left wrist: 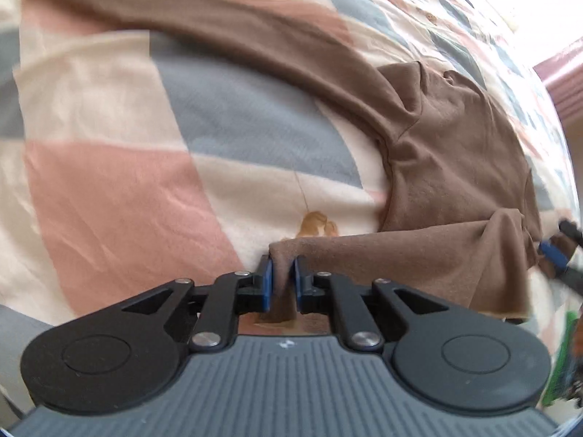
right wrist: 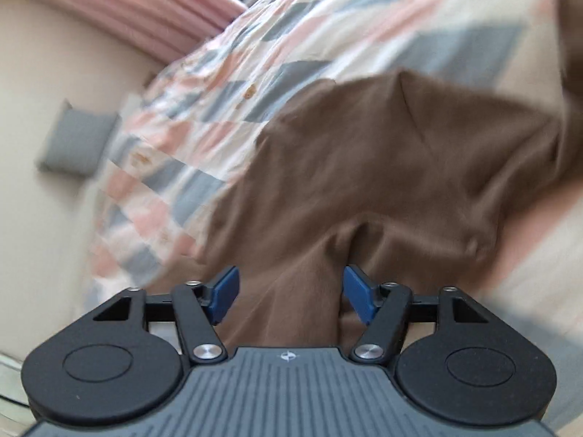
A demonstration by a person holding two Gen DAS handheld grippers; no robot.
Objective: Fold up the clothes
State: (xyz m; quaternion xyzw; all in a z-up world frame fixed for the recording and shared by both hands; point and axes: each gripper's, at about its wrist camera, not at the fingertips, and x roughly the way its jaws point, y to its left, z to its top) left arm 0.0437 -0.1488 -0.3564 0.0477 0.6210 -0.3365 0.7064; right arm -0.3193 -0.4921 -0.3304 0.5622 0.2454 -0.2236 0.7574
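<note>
A brown long-sleeved shirt (left wrist: 448,145) lies on a bed, one sleeve stretched away to the upper left. My left gripper (left wrist: 283,273) is shut on the shirt's bottom hem, lifted off the bedspread. The hem runs taut to the right, where the other gripper's blue pads (left wrist: 554,255) show at the frame edge. In the right wrist view the same brown shirt (right wrist: 364,167) fills the middle. My right gripper (right wrist: 291,291) stands open, its blue pads (right wrist: 359,293) wide apart, with a fold of brown cloth lying between them.
The bedspread (left wrist: 120,189) is patterned in pink, grey and cream diamonds. A pink curtain (right wrist: 120,3) hangs beyond the bed's edge. A grey cushion (right wrist: 74,144) lies on the pale floor at left. Something green (left wrist: 563,357) sits at the right edge.
</note>
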